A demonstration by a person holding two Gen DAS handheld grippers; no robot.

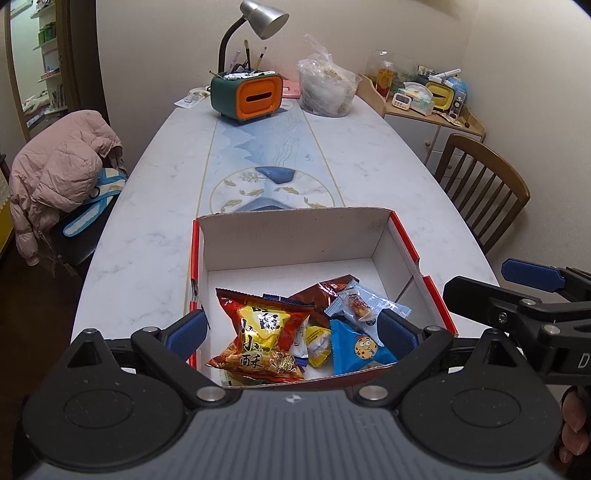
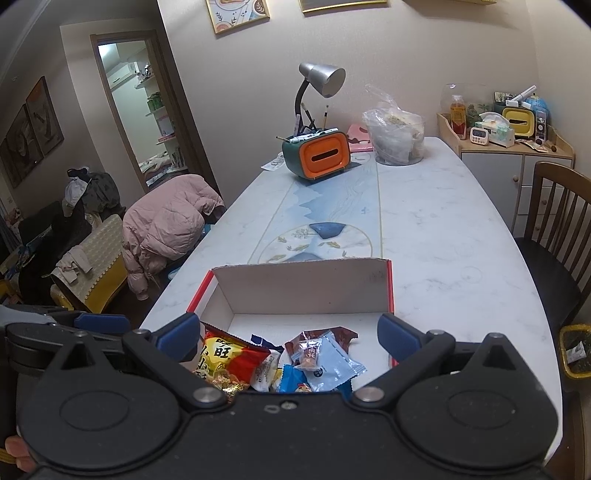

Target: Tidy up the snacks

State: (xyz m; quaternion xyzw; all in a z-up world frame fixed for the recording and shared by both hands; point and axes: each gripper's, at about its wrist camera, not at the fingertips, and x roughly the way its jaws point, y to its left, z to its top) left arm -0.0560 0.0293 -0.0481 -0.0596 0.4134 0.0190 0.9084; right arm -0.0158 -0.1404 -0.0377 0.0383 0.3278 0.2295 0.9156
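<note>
A red cardboard box with white inside [image 1: 291,236] [image 2: 306,288] stands on the near end of the table. Several snack packets lie in its near half: a red and yellow bag [image 1: 260,338] [image 2: 229,360], a blue cookie packet [image 1: 360,347] [image 2: 291,382], a light blue wrapped sweet [image 1: 364,304] [image 2: 325,360], a brown packet [image 1: 325,291] [image 2: 334,336] and a yellow-white one [image 1: 317,341]. My left gripper [image 1: 291,332] hovers open above the packets, holding nothing. My right gripper [image 2: 288,334] is open too, also empty; in the left wrist view it shows at the right [image 1: 532,291].
The marble table [image 1: 147,236] carries a green and orange pen holder [image 1: 247,94] with a desk lamp [image 1: 258,18] and a clear plastic bag [image 1: 327,86] at the far end. A chair with a pink jacket [image 1: 59,166] stands left, a wooden chair [image 1: 484,184] right.
</note>
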